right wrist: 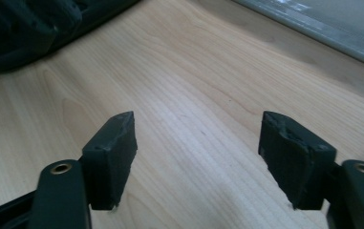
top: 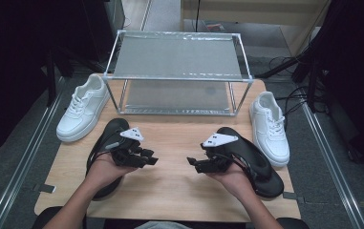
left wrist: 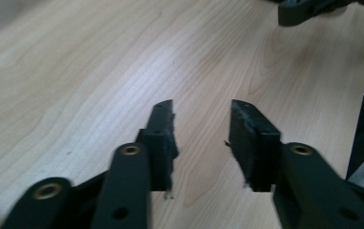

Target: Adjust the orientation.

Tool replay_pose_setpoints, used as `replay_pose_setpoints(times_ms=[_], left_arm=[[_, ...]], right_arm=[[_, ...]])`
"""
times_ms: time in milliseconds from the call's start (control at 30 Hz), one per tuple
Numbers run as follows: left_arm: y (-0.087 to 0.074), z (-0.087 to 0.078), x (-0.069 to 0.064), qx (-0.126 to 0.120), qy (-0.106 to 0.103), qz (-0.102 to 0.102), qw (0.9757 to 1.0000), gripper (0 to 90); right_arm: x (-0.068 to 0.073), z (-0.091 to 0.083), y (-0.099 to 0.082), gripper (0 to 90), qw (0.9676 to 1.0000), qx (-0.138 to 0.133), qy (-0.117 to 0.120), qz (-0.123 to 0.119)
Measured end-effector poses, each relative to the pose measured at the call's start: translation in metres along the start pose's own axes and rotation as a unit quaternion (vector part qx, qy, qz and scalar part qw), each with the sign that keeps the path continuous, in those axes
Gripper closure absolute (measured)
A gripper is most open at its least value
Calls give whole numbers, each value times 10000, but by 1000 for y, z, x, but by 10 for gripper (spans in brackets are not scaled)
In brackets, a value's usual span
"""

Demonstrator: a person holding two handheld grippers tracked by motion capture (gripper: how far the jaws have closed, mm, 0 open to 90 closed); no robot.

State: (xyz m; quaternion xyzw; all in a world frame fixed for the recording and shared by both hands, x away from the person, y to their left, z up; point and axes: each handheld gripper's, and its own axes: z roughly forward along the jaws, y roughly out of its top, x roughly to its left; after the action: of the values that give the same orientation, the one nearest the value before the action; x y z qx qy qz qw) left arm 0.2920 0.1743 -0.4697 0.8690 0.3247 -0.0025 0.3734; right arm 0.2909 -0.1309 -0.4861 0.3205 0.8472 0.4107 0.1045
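Two grippers face each other over my wooden table (top: 170,191): left gripper (top: 152,161) beside one black shoe (top: 104,138), right gripper (top: 193,163) beside another black shoe (top: 261,167). Left gripper view: jaws half apart, empty. Right gripper view: jaws wide, empty.

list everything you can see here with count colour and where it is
white lace-up sneaker: 2, white, one at the table's left edge, one at its right edge
black slip-on shoe: 2, black, one under the left hand, one under the right hand
two-tier metal-frame shoe rack: 1, silver frame with grey shelves, back middle of the table
light wooden table: 1, pale wood grain, centre
left hand-held gripper: 1, black, over the table left of centre, jaws apart with nothing between
right hand-held gripper: 1, black, right of centre, jaws wide with nothing between
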Motion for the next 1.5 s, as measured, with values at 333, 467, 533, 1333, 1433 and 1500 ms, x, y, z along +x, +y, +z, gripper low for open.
replay_pose_setpoints(times_ms=[333,467,533,1333,1433,1500], left_arm=[[2,-25,19,111,293,-51,9995,865],[-2,-40,26,60,326,-104,9994,900],[-3,-45,28,21,400,-89,9992,900],[-90,-116,73,-392,1474,-1243,9805,900],[-97,-118,77,-361,1537,-1364,9780,900],[-106,-118,83,-350,1626,-1543,9739,900]], right_arm=[[10,0,-6,533,9988,397,203,-205],[11,1,-6,632,9974,361,516,-357],[11,0,-6,705,9976,297,478,-391],[11,7,17,900,9956,-67,797,-492],[11,9,18,900,9952,-46,784,-582],[13,12,19,900,9945,-26,741,-738]])
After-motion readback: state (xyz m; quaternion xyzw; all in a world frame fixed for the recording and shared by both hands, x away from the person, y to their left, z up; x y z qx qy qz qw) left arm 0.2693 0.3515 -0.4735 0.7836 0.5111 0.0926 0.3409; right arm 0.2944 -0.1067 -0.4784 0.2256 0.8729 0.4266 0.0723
